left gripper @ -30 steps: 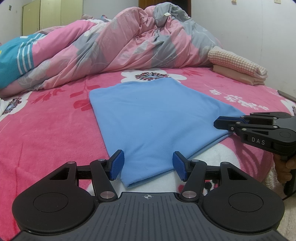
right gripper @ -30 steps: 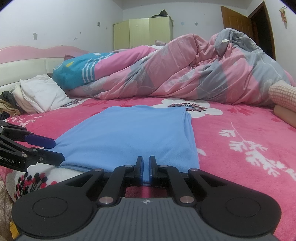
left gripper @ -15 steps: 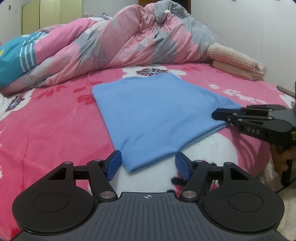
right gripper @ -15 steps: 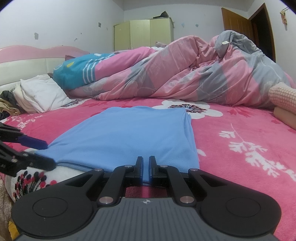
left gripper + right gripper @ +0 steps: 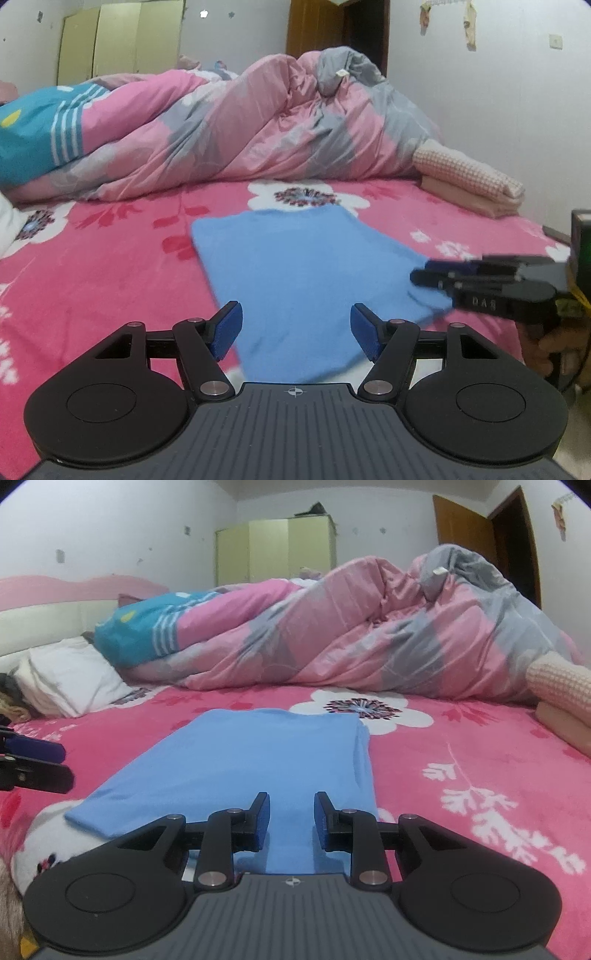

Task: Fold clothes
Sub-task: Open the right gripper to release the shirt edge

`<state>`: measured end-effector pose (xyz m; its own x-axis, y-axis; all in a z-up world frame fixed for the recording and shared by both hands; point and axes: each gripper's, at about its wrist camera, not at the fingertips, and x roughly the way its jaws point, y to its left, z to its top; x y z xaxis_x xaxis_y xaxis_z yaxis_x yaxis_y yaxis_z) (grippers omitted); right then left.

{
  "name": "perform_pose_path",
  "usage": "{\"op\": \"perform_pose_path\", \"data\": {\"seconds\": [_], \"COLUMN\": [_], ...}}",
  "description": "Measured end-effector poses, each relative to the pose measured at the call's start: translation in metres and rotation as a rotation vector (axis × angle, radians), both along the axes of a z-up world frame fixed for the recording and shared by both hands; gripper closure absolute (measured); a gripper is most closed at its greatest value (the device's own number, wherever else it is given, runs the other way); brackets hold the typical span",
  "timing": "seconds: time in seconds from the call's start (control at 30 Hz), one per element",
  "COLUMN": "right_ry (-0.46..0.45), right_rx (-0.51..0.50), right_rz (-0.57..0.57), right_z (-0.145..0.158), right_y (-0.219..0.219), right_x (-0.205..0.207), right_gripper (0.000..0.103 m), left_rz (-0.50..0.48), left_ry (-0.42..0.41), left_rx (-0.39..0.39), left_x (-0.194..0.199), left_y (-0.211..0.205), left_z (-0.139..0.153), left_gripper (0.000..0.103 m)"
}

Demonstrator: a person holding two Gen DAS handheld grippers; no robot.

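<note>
While both claws gape, the blue garment (image 5: 306,273) lies folded on the bed (image 5: 92,266).
Left claw (image 5: 296,332) wide; right claw (image 5: 290,821) partly parted, gripping nothing.

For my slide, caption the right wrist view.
Right gripper, fingers open, over the folded blue garment on a pink bed.

Bedroom. White walls (image 5: 110,528), marked with small spots. Pale yellow-green wardrobe (image 5: 275,550) set against the far wall. Brown wooden door (image 5: 460,526) at the far right corner. Pink padded headboard (image 5: 74,590) seen along the bed's left edge. Even indoor lighting.
</note>
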<state>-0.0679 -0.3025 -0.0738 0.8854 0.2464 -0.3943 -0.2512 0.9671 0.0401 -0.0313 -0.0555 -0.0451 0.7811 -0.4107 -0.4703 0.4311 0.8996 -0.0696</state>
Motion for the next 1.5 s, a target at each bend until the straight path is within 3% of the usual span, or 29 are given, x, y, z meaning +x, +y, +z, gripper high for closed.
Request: {"op": "perform_pose_path", "data": {"seconds": [0.23,0.37,0.6,0.77,1.0,1.2,1.37,1.5], "right_ry": [0.044,0.076,-0.027,0.035,0.035,-0.025,-0.004,-0.012], "right_rx": [-0.1,-0.169,-0.111,-0.124,-0.174,-0.161,-0.13,-0.153], "right_rz": [-0.041,-0.085,0.009,0.072,0.055,0.121,0.22,0.205], "right_z": [-0.01,-0.002,0.022,-0.009,-0.011,0.012,-0.006,-0.02], "right_y": [-0.008,-0.008,0.027,0.056,0.046,0.071,0.111,0.109], "right_x": [-0.03,-0.049,-0.013,0.021,-0.024,-0.017,0.003,-0.022], "right_gripper": [0.076,0.076,0.076,0.077,0.076,0.076,0.077,0.076], "left_rz": [0.009,-0.001,0.015,0.04,0.076,0.128,0.175,0.19], "left_ry": [0.112,0.1,0.102,0.101,0.1,0.095,0.086,0.088], "left_rx": [-0.003,-0.015,-0.027,-0.045,-0.071,-0.106,-0.111,-0.108], "left_x": [0.026,0.02,0.015,0.01,0.002,0.0,-0.001,-0.002], "left_y": [-0.009,-0.004,0.01,0.025,0.046,0.064,0.073,0.081], "left_z": [-0.028,-0.03,-0.027,-0.023,-0.018,-0.01,-0.004,-0.004], "left_gripper": [0.038,0.038,0.038,0.038,0.037,0.037,0.037,0.037]}}
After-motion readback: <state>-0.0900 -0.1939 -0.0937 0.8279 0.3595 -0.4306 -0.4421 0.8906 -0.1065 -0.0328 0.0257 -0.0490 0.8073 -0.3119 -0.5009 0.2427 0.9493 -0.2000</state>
